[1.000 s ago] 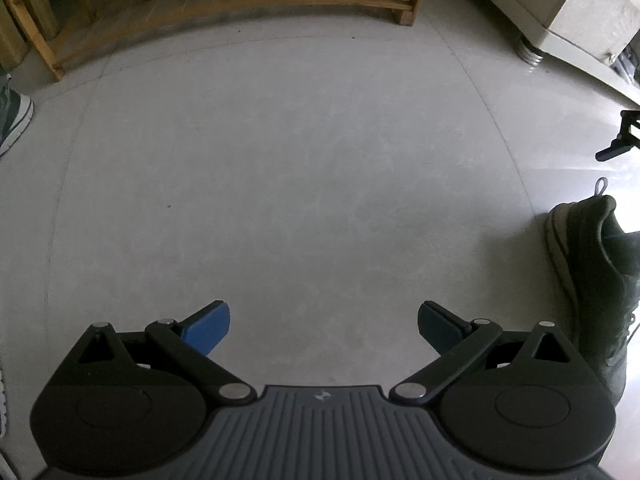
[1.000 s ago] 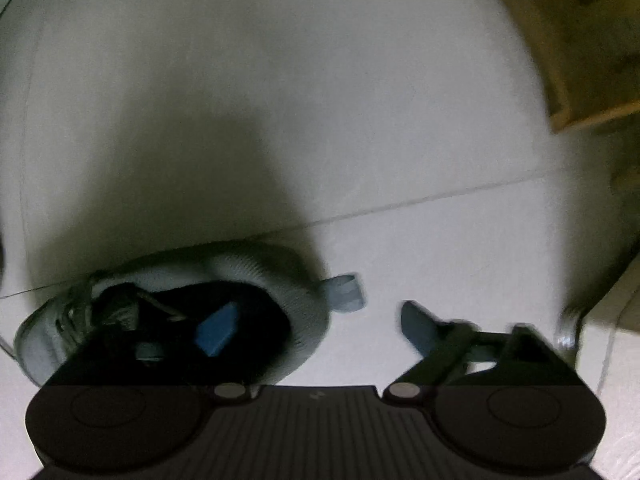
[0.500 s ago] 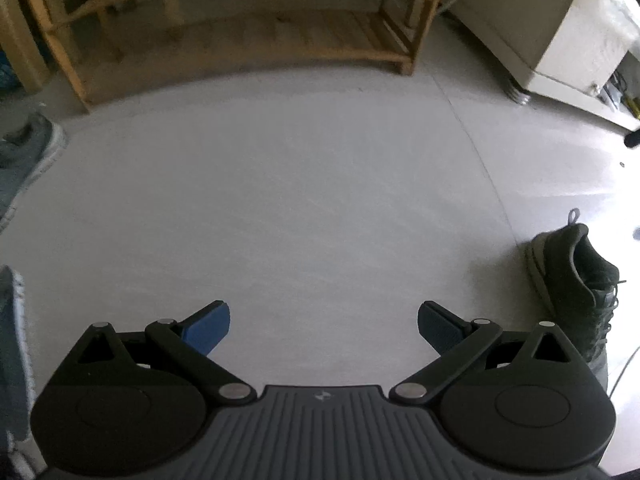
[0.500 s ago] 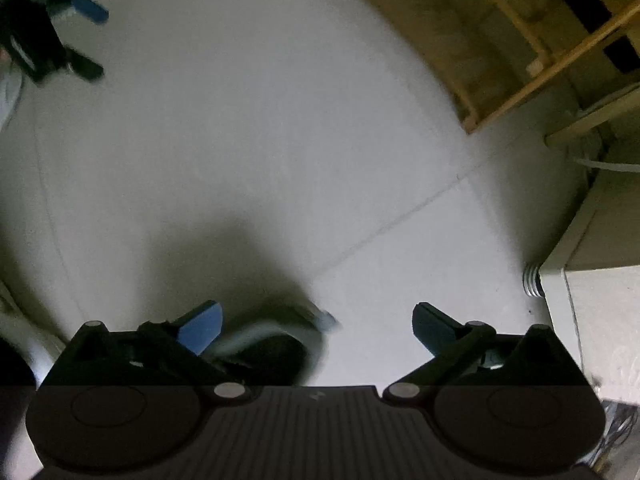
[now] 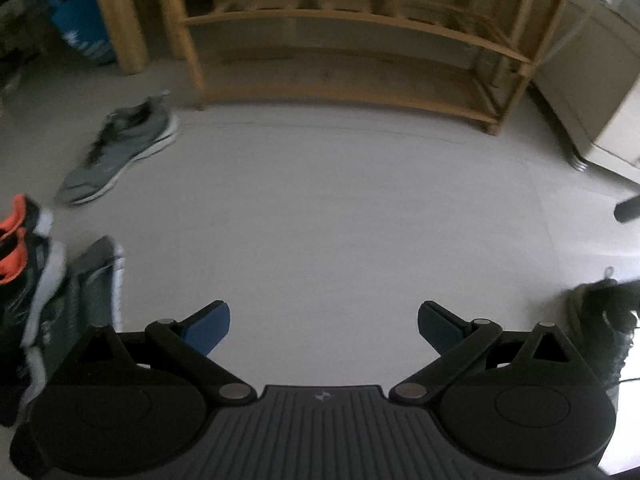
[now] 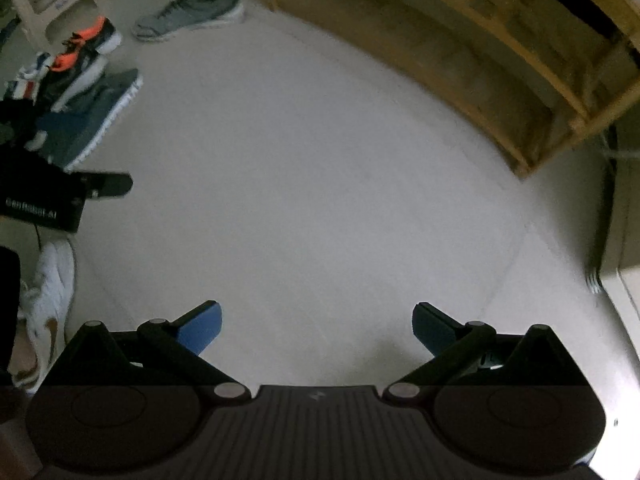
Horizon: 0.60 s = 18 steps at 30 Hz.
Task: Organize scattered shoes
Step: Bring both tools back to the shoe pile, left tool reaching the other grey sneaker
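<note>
Grey shoe [image 5: 120, 148]: lies on the floor [image 5: 340, 208], far ahead and left of the left jaws, just before the wooden rack [image 5: 344, 40].
Dark shoe [image 5: 600, 332]: right of the left jaws, near.
Handling: likely light, soft upper, stiffer heel; the heel collar looks the best place to pinch.
Left gripper [image 5: 323, 322]: jaws spread, empty, tilted down at bare floor.
Right gripper [image 6: 316, 322]: jaws spread wide, empty, pointing steeply down.
</note>
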Each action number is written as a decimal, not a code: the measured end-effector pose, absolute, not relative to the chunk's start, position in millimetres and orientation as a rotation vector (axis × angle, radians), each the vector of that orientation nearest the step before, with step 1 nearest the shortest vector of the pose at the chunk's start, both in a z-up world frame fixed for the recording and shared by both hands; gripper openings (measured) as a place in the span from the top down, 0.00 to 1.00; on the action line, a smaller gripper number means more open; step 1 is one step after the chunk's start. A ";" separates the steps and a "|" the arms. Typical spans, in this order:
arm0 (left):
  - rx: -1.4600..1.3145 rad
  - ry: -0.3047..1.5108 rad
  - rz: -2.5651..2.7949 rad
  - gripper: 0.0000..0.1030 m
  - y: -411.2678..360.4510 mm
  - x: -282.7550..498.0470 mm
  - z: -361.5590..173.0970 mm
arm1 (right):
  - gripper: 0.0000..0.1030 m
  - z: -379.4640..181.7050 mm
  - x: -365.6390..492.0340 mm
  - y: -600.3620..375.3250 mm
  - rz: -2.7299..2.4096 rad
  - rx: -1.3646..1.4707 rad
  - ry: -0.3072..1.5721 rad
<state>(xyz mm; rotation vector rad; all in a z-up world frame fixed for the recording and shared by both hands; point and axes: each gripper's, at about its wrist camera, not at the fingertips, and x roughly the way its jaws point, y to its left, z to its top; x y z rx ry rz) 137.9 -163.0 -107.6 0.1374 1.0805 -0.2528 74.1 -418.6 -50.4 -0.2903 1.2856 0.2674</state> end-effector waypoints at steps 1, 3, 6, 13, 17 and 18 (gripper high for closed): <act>0.137 1.086 -0.229 0.02 -152.7 139.8 -108.6 | 0.00 -46.7 83.0 -400.3 0.279 -0.296 1.261; 0.123 1.093 -0.182 0.02 -130.6 143.0 -111.0 | 0.00 -47.9 101.4 -369.3 0.300 -0.322 1.226; 0.075 1.096 -0.116 0.02 -97.7 145.3 -113.8 | 0.00 -45.2 113.4 -332.1 0.338 -0.356 1.166; 0.022 1.074 -0.001 0.02 -26.0 150.8 -112.2 | 0.00 -33.9 130.9 -250.4 0.449 -0.353 1.055; -0.002 1.049 0.015 0.02 2.1 157.6 -111.4 | 0.00 -32.0 135.8 -225.6 0.481 -0.361 1.055; -0.004 1.043 0.017 0.02 5.7 162.0 -111.7 | 0.00 -30.7 137.7 -220.6 0.483 -0.361 1.050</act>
